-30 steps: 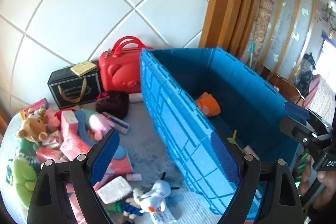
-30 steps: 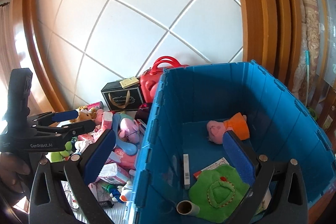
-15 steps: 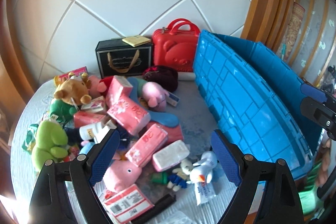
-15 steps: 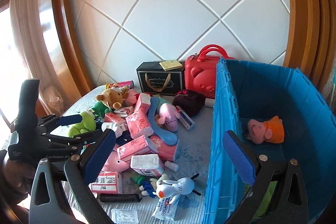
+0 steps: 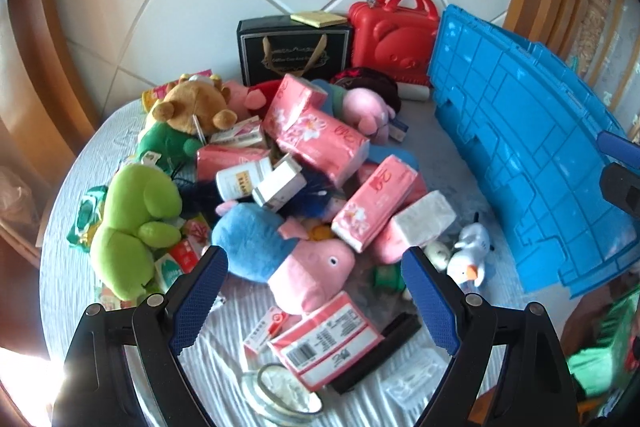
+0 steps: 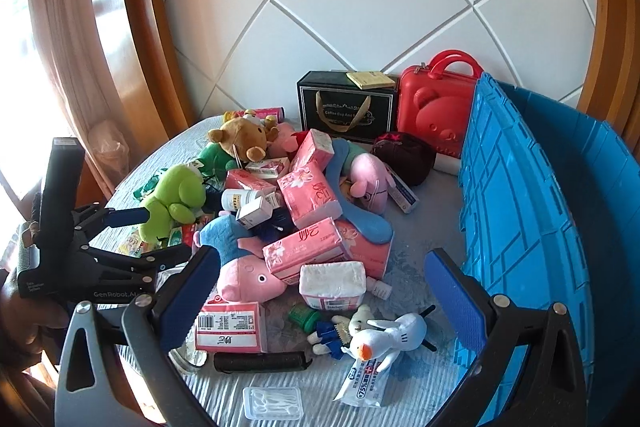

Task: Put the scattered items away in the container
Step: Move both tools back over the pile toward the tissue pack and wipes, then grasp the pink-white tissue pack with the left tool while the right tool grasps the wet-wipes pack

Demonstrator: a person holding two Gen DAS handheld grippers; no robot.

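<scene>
While both claws hang released and empty, left gripper above the pink-and-blue plush pig, right gripper beside the ribbed blue plastic crate, a loose pinch risks dragging the stacked pink tissue packs off the heap.

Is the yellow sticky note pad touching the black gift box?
Touching. The right wrist view shows the yellow sticky note pad lying flat on top of the black gift box, no gap between them.

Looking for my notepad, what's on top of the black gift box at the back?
A yellow pad of sticky notes lies flat on the lid of the black gift box with gold ribbon handles. The lid under the pad is hidden.
</scene>
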